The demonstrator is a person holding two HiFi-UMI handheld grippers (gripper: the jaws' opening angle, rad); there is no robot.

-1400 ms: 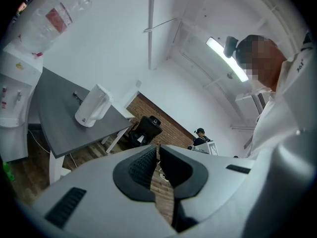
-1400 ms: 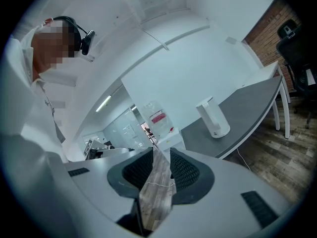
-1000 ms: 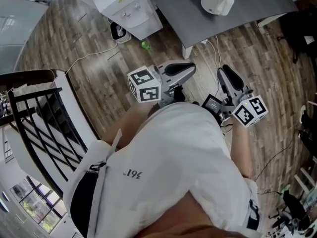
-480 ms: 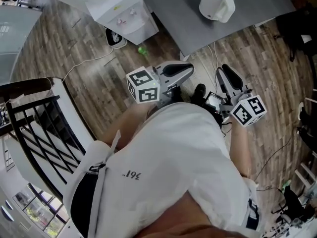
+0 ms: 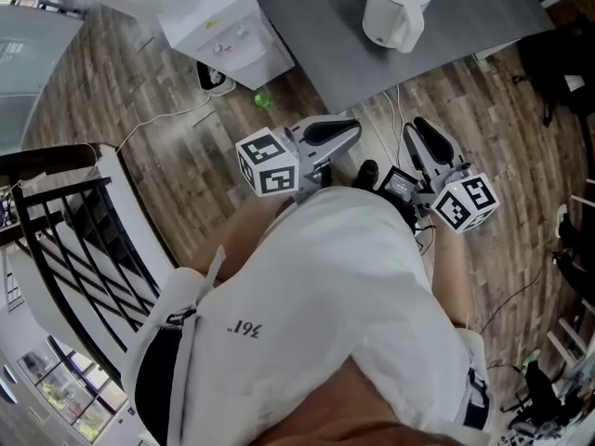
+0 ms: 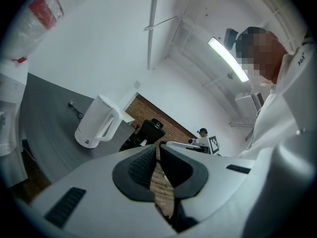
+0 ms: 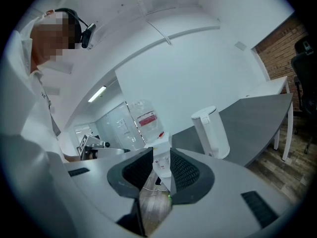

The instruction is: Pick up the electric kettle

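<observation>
Standing short of the tabletop: the person's white shirt (image 5: 325, 286) fills the near field of the head view, with both claws held out ahead over the wood floor (image 5: 158, 147).

Left claw (image 6: 157, 155) is clenched, pads all but meeting, nothing in them. Right claw (image 7: 161, 166) is released, pads apart, with only floor and the water dispenser (image 5: 223, 21) showing through the gap.

A small green object (image 5: 263, 101) and loose cables lie on the floor ahead of the claws.

Beyond them is the grey tabletop (image 5: 316, 35). The white electric kettle (image 5: 395, 7) stands upright on it near the front edge, loop handle turned toward the person and well apart from both claws.

Handling, as a judgement:
- The shell looks like smooth hard plastic, stiff and likely slippery.
- The body is probably too broad for a claw.
- The loop handle is the place to take hold, high up near the lid.
- Water level unknown, so weight is uncertain; a full kettle would swing under a handle grip.
</observation>
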